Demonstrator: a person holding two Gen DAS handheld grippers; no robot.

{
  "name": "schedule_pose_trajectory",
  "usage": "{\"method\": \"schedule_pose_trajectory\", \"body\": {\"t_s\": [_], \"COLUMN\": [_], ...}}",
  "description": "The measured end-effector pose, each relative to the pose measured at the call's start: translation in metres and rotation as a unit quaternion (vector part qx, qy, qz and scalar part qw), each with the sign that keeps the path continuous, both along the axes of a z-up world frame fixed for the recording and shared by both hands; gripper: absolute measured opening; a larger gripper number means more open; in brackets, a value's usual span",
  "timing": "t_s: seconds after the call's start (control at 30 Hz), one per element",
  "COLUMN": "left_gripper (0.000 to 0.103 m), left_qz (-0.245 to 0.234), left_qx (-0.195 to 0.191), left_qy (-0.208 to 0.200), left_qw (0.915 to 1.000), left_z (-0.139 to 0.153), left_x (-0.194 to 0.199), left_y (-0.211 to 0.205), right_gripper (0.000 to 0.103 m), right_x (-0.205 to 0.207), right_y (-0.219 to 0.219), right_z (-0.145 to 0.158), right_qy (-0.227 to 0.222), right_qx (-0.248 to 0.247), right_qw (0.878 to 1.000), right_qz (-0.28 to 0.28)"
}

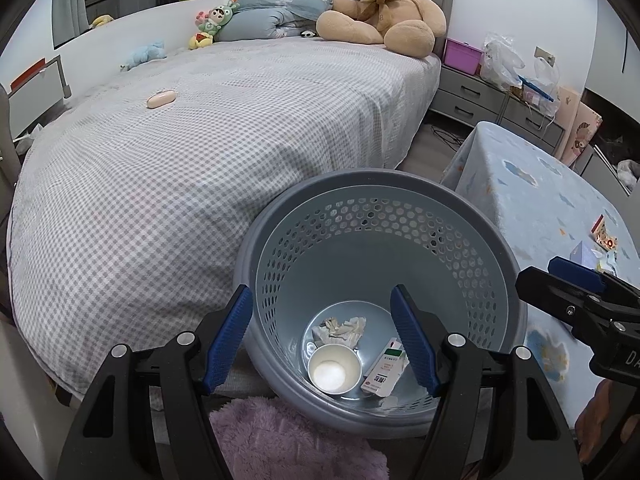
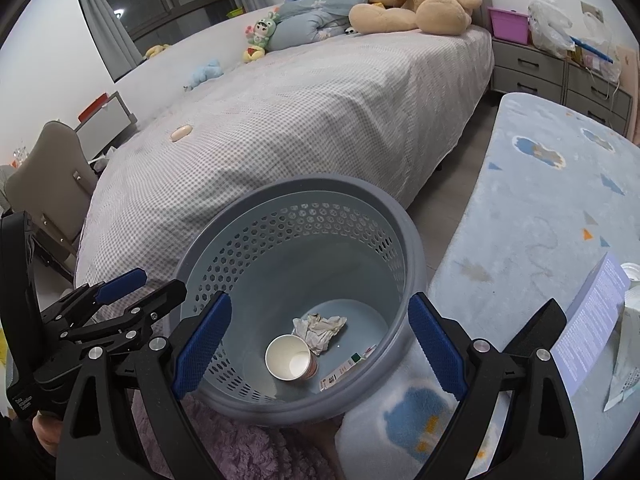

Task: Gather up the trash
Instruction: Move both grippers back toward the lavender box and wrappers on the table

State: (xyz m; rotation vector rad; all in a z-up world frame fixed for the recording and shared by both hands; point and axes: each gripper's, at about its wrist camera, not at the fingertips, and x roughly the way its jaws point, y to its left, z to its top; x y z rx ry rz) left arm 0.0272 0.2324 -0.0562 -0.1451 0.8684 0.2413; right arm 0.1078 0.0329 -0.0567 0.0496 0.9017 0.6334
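A grey perforated waste basket (image 1: 400, 184) stands on the floor between the bed and a low table; it also shows in the right wrist view (image 2: 320, 188). Inside lie a paper cup (image 1: 332, 370) (image 2: 288, 358), a crumpled tissue (image 1: 342, 330) (image 2: 320, 328) and a small white carton (image 1: 382, 374) (image 2: 346, 370). My left gripper (image 1: 326, 338) is open and empty above the basket. My right gripper (image 2: 320, 346) is open and empty above the basket too. On the table to the right lie a lavender box (image 2: 592, 324) and white wrappers (image 2: 628, 348).
A bed (image 1: 200, 152) with a checked cover holds a teddy bear (image 1: 384, 8), small toys and a pink case (image 1: 160, 99). The low table has a blue cloud-print cloth (image 2: 532, 216). Grey drawers (image 2: 532, 68) stand at the back. A purple fluffy rug (image 1: 288, 440) lies below.
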Motion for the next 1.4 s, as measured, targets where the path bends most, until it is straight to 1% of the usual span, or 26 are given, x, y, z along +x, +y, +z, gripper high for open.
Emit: {"method": "schedule_pose_trajectory", "body": {"t_s": [0.4, 0.67, 0.77, 0.97, 1.13, 1.4], "left_gripper": [0.068, 0.068, 0.068, 0.068, 0.068, 0.068], "left_qz": [-0.022, -0.052, -0.067, -0.095, -0.119, -0.149], "left_qx": [0.002, 0.004, 0.003, -0.005, -0.006, -0.005], "left_qy": [-0.008, -0.015, -0.016, -0.016, -0.012, -0.017], "left_qw": [0.9997, 0.9985, 0.9976, 0.9954, 0.9928, 0.9887], "left_z": [0.012, 0.018, 0.02, 0.018, 0.016, 0.025], "left_x": [-0.012, -0.014, -0.014, -0.011, -0.004, 0.01], "left_y": [-0.028, -0.065, -0.084, -0.12, -0.152, -0.195], "right_gripper": [0.088, 0.089, 0.089, 0.09, 0.091, 0.095], "right_x": [-0.014, -0.025, -0.028, -0.035, -0.039, -0.024], "right_y": [-0.033, -0.074, -0.091, -0.135, -0.18, -0.257], "right_z": [0.008, 0.012, 0.013, 0.014, 0.011, 0.008], "right_qy": [-0.003, -0.008, -0.009, -0.011, -0.013, -0.014], "right_qx": [0.007, 0.011, 0.012, 0.01, 0.003, -0.006], "right_qw": [1.0, 0.998, 0.997, 0.994, 0.99, 0.979], "right_qz": [-0.027, -0.058, -0.072, -0.106, -0.14, -0.203]}}
